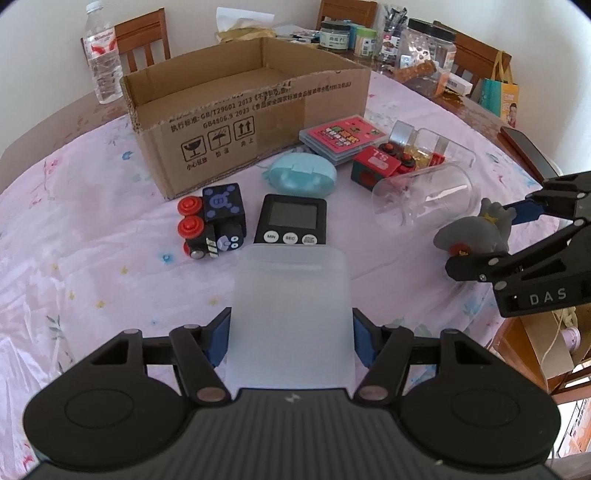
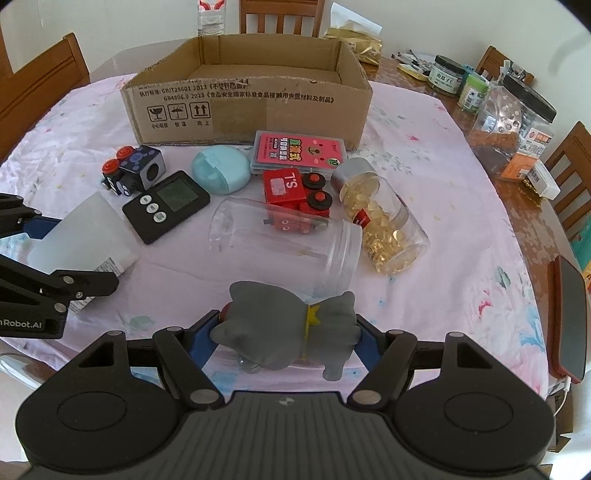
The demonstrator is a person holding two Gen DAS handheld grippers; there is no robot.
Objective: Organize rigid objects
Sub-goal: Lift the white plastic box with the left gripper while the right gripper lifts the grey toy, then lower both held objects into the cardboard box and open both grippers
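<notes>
Background only. Water bottle (image 1: pixel 101 55) stands far ahead-left of the left gripper, on bare table past the floral tablecloth (image 1: pixel 92 229). Wooden chairs (image 1: pixel 142 40) line the far side. Tissue pack (image 1: pixel 243 22) and gold bag (image 2: pixel 354 38) sit straight ahead at the back edge. Clutter group far ahead-right of the right gripper: green-label jar (image 2: pixel 445 74), smaller green tub (image 2: pixel 472 92), big clear black-lidded jar (image 2: pixel 517 110), small white carton (image 2: pixel 543 181). Phone in a red case (image 2: pixel 567 317) lies flat close to the right gripper's right side, at the table edge. Teal-and-yellow shopping bag (image 1: pixel 498 96) hangs on a chair far right.
</notes>
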